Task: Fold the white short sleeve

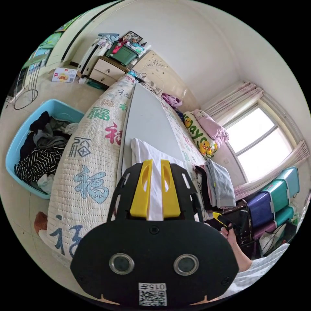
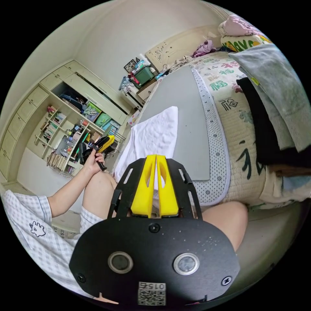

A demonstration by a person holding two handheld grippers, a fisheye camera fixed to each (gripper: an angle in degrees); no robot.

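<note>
Lengthwise, white short sleeve (image 2: pixel 152 136) along grey board (image 2: pixel 188 107).

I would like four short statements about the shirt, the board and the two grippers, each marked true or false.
1. The white shirt lies on a grey board. True.
2. The left gripper is wide open. False: its jaws stand a narrow gap apart.
3. The blue basket holds clothes. True.
4. The right gripper is lifting the shirt high. False: its jaws are together and the shirt lies flat.
</note>
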